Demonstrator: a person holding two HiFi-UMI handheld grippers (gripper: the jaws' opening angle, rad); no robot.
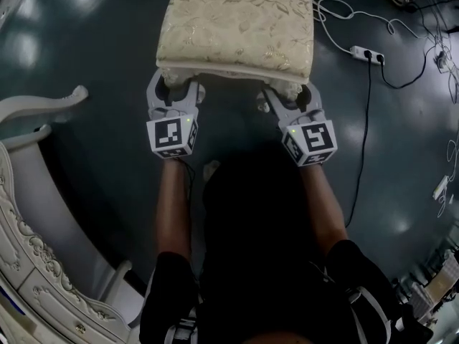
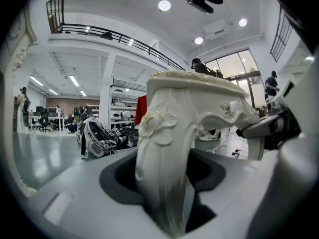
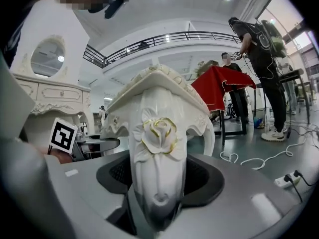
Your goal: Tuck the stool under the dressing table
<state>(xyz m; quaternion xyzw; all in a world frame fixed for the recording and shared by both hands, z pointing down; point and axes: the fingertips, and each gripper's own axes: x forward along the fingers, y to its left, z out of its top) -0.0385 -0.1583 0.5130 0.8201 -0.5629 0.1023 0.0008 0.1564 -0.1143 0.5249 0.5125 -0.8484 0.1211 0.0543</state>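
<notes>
The dresser [image 1: 43,264] lies at my eight o'clock, its carved white edge curving up the left side of the head view. That is where the stool has to go, so I judge I'll have to swing it round that way.

My left gripper [image 1: 174,86] is at eleven o'clock, clamped on the near-left leg [image 2: 160,168]. The leg fills the gap between my jaws just under its rose carving. I took it high, near the seat, so it can't pivot in my grip.

The stool [image 1: 237,27] sits at twelve o'clock, cushion up, well apart from the dresser. I can't tell from here whether its feet touch the floor [image 1: 93,56].

My right gripper [image 1: 290,95] is at one o'clock and grips the near-right leg [image 3: 157,168] the same way, jaws pressed on either side below the gilt rose. With one leg in each gripper the seat stays level and I can steer it.

A power strip [image 1: 367,54] and its cables lie at two o'clock. They are on the side away from the dresser, so I judge they won't snag the legs.
</notes>
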